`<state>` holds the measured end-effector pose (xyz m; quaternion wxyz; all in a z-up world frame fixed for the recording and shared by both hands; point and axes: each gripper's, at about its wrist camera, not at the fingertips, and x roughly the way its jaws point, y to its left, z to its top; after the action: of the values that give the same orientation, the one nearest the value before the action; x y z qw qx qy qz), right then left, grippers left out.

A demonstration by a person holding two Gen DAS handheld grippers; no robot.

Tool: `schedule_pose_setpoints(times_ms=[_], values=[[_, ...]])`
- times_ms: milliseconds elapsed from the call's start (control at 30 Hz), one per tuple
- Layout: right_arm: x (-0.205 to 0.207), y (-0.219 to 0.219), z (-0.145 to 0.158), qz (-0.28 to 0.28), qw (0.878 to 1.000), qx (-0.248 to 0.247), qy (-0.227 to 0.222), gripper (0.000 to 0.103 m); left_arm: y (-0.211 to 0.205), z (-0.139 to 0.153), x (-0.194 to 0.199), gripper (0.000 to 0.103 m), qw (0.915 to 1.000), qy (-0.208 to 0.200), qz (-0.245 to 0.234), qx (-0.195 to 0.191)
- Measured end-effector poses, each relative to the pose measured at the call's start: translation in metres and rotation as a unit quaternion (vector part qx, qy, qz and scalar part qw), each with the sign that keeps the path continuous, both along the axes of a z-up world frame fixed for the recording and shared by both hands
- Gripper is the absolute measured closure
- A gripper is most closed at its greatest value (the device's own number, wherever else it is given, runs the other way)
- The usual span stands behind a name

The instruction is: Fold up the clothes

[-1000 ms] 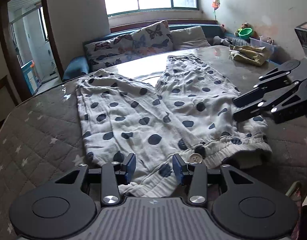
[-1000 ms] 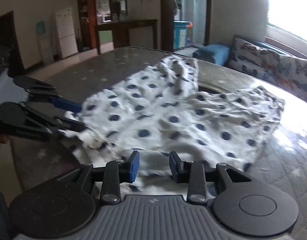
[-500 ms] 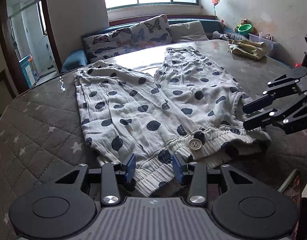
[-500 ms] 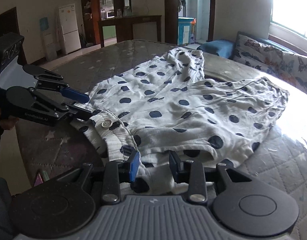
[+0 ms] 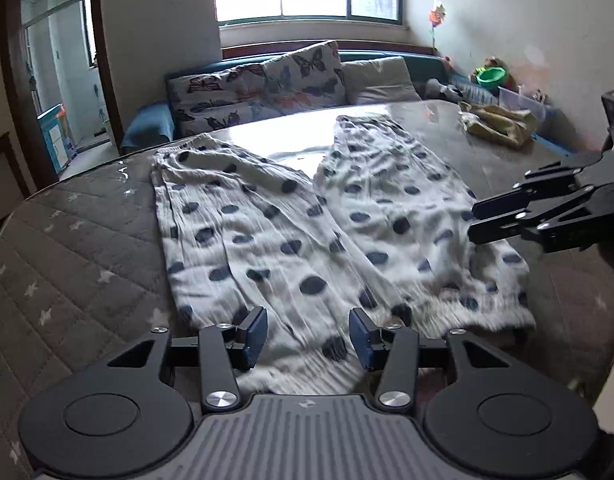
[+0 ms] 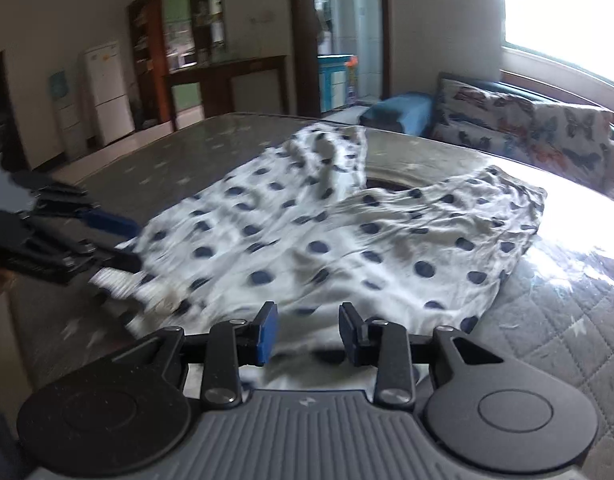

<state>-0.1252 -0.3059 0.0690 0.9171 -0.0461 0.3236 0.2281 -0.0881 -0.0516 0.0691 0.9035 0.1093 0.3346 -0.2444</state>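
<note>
Blue pads line both sets of tongs. From the left wrist view, the left gripper stands with its jaws spread wide over the waistband end of the spotted trousers, pinching nothing; cloth shows in the gap between the pads, but whether the pads touch it I cannot tell. The right gripper is likewise spread, with white cloth lying under its gap. Seen from the left wrist, the right gripper reaches in from the right side with its fingers only slightly parted, their tips just at the outer edge of the right trouser leg. From the right wrist view, the left gripper comes in from the left, blurred, at the ribbed waistband.

White with dark blue dots, the trousers lie spread on the quilted grey mattress, waistband toward the near edge, the two legs running to the far edge and parted in a V. A glossy bare patch of the mattress shows between the legs. A crumpled yellow garment lies near the far right corner. Beyond the far edge stands a sofa with butterfly cushions.
</note>
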Motion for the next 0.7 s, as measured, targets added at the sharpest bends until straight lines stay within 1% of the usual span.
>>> schedule_pose_setpoints(times_ms=[133,300,333,567,700], values=[[0.009,-0.007,-0.006,-0.018,1.000,0.009,0.008,0.069,0.001,-0.006,0.018,0.054,0.9998,0.012,0.014,0.000],[0.021,-0.016,-0.013,-0.040,0.999,0.020,0.019,0.067,0.007,-0.026,0.031,0.054,0.9981,0.055,0.029,-0.007],[0.023,-0.018,-0.015,-0.045,0.999,0.022,0.021,0.064,0.009,-0.026,0.032,0.054,0.9978,0.058,0.031,-0.012],[0.039,-0.030,-0.025,-0.076,0.996,0.037,0.036,0.064,0.013,-0.018,0.046,0.054,0.9974,0.048,0.043,-0.032],[0.043,-0.036,-0.028,-0.086,0.994,0.045,0.040,0.064,0.017,-0.025,0.059,0.054,0.9958,0.062,0.064,-0.022]])
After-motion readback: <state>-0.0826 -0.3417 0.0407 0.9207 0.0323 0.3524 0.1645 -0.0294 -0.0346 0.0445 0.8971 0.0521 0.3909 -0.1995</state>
